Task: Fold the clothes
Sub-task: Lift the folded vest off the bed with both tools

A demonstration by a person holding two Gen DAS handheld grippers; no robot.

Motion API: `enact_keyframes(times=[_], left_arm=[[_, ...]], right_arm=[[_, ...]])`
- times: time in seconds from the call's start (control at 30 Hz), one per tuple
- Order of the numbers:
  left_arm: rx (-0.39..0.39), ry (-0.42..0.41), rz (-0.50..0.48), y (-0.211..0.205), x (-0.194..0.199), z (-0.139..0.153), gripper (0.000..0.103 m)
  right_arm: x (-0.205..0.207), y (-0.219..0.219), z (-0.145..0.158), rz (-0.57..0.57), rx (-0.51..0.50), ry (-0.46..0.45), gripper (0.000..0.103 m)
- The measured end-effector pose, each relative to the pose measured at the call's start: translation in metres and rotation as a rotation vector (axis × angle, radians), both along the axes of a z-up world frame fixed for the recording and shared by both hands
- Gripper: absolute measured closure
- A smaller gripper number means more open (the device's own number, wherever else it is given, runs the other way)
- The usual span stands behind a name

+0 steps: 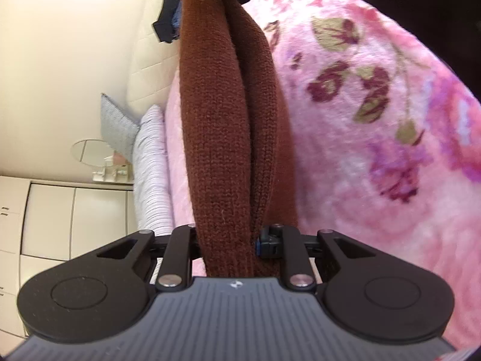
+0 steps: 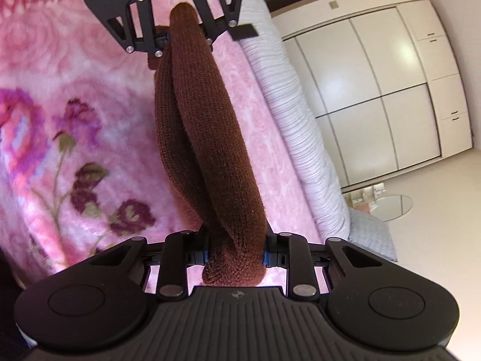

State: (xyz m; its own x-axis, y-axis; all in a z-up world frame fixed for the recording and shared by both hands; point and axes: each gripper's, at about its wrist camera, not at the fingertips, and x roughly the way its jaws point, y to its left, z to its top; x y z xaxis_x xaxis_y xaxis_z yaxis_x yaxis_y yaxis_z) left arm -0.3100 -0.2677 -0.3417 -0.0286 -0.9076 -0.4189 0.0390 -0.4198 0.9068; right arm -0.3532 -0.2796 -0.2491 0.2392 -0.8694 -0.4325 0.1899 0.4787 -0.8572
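Item: brown knit garment (image 1: 228, 126), gathered into a doubled band and stretched in the air between our two grippers, above the pink floral blanket (image 1: 375, 120) on the bed.

Left gripper (image 1: 228, 240): fingers clamped on one end of the knit.

Right gripper (image 2: 236, 255): fingers clamped on the other end.

Step, as we judge it: a fold is being carried, cloth lifted and taut.

Next move calls for lowering both ends level onto the blanket without letting the layers slip.
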Motion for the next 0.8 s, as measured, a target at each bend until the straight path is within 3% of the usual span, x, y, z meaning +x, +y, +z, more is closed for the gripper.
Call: enact_keyframes(times=[0.13, 0.4, 0.6, 0.8], left_arm=[[-0.032, 0.019, 0.023, -0.013, 0.009, 0.014, 0.085], [-0.047, 0.056, 0.052, -0.091, 0.029, 0.029, 0.084], [0.024, 0.077, 0.074, -0.135, 0.027, 0.063, 0.084], [0.144, 0.059, 0.059, -0.147, -0.009, 0.135, 0.084]], right_arm=[[0.008, -0.014, 0.016, 0.017, -0.026, -0.033, 0.077], [0.022, -0.097, 0.031, 0.041, -0.048, -0.115, 0.077], [0.014, -0.140, 0.054, 0.025, 0.036, -0.123, 0.077], [-0.016, -0.156, 0.118, -0.001, 0.167, -0.111, 0.078]])
